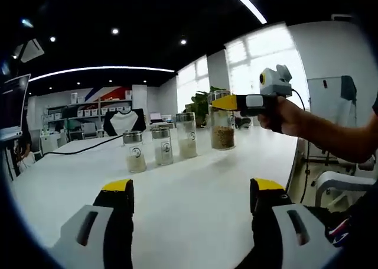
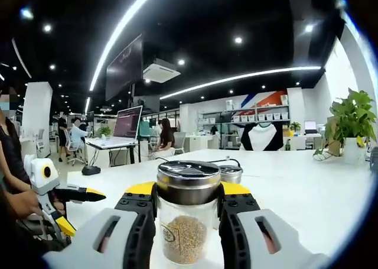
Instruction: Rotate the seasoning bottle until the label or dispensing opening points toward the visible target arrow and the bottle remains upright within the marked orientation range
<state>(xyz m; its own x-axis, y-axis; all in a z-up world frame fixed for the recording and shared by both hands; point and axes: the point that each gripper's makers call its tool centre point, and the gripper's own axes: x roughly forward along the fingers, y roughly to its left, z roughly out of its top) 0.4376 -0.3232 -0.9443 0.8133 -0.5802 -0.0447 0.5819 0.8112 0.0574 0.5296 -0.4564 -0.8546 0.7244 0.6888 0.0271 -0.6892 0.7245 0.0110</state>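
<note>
A glass seasoning bottle with brown granules and a metal lid stands upright between my right gripper's jaws, which are shut on it just under the lid. A small round label shows on its lower left side. In the left gripper view the same bottle is at the far right of the white table, held by the right gripper in a person's hand. Whether its base touches the table I cannot tell. My left gripper is open over bare table, also seen as the left gripper at the lower left.
Three more lidded bottles stand in a row left of the held one; one lid shows behind it. A black cable crosses the far table. A potted plant stands far right, and a chair is beside the table.
</note>
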